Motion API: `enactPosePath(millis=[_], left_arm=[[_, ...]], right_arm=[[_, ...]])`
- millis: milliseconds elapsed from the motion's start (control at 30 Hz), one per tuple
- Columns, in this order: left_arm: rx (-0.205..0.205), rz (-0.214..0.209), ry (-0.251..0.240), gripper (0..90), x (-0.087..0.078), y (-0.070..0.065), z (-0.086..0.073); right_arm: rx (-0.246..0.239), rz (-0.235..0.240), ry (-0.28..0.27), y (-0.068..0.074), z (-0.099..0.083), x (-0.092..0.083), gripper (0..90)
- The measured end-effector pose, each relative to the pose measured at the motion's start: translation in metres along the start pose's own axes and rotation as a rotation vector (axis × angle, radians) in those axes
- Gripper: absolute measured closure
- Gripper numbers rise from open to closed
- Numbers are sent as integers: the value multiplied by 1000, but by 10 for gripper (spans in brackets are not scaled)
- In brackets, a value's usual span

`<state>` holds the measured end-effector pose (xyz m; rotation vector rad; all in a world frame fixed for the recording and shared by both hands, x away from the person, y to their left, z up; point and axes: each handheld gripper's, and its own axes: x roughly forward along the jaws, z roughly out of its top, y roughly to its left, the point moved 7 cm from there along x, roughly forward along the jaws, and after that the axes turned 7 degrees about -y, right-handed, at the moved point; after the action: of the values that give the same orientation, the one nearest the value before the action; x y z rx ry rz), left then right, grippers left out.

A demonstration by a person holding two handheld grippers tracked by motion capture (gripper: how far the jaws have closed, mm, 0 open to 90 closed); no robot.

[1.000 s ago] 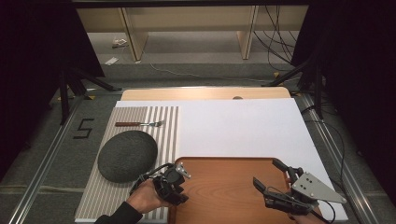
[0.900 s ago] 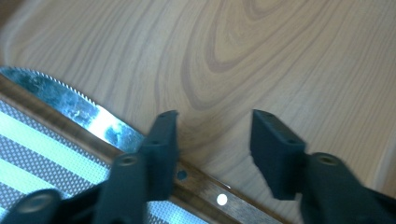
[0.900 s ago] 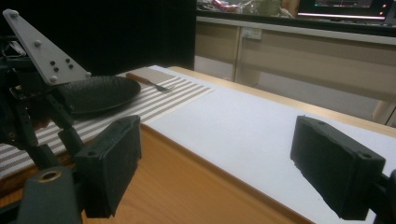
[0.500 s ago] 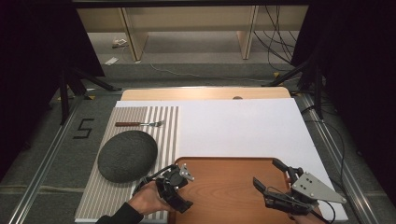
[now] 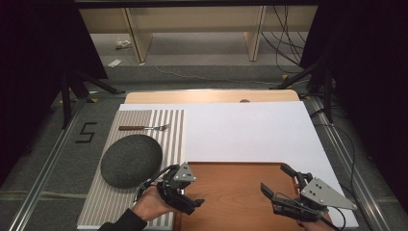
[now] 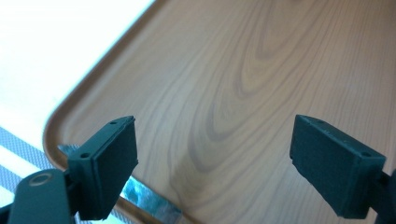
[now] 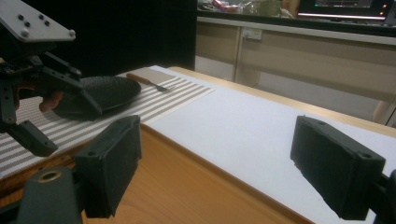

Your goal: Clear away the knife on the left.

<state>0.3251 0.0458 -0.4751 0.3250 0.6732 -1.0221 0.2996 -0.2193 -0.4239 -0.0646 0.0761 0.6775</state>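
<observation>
A wooden tray (image 5: pixel 231 190) lies at the table's near edge, partly on a white sheet (image 5: pixel 245 132). My left gripper (image 5: pixel 185 191) hovers over the tray's left rim, and its jaws have just been opening. In the left gripper view it (image 6: pixel 215 168) stands open above the tray's rounded corner (image 6: pixel 53 128), gripping nothing. My right gripper (image 5: pixel 278 180) is open over the tray's right part. In the right gripper view it (image 7: pixel 224 172) is empty above the tray's edge (image 7: pixel 196 154).
A dark grey round plate (image 5: pixel 131 160) and a wooden-handled fork (image 5: pixel 144 127) lie on a striped placemat (image 5: pixel 171 127) left of the tray. Both the plate (image 7: pixel 105 92) and the fork (image 7: pixel 149 82) appear beyond the left gripper (image 7: pixel 37 88). Shelving stands behind the table.
The left gripper's jaws have spread wide apart and it has shifted slightly right over the tray's left rim. The right gripper has stayed where it was.
</observation>
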Motion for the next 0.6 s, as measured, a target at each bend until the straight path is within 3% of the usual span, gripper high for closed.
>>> enactPosePath(millis=[100, 300, 500, 600], left_arm=[[1, -4, -37, 145, -2, -1, 3], [-3, -1, -174, 145, -12, -2, 13], [0, 7, -242, 145, -17, -2, 17], [-18, -1, -302, 146, -23, -1, 21]], right_arm=[[0, 0, -1, 0, 0, 0, 173], [-1, 2, 0, 0, 0, 0, 173], [0, 2, -1, 0, 0, 0, 173], [0, 1, 1, 0, 0, 0, 173]])
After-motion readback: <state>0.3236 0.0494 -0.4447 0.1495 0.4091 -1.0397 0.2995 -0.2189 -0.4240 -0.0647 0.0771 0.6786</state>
